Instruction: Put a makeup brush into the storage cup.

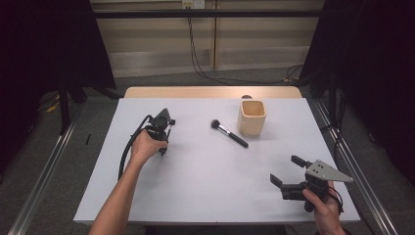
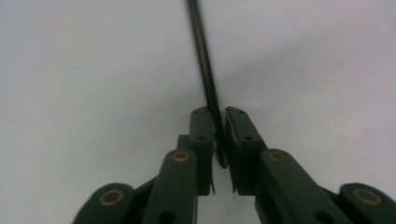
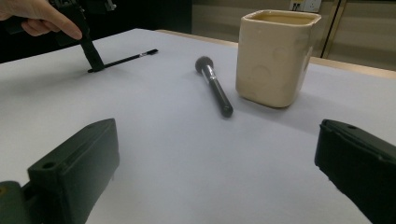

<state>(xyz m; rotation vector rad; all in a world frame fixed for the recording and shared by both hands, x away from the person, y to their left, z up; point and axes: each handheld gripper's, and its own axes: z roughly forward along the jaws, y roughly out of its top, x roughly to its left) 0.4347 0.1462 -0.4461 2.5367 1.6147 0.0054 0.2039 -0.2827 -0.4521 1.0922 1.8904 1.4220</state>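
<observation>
Closed at lower centre, the left gripper pinches a thin black stick; lifting is best done straight up. Lower right, the right gripper is held wide open, empty.

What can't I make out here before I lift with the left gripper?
- Thin black stick: its far end is cut off by the top edge of the left gripper view; its near end is hidden between the jaws of the left gripper.
- Inside of the cream cup: hidden by its own wall in the right gripper view.
</observation>
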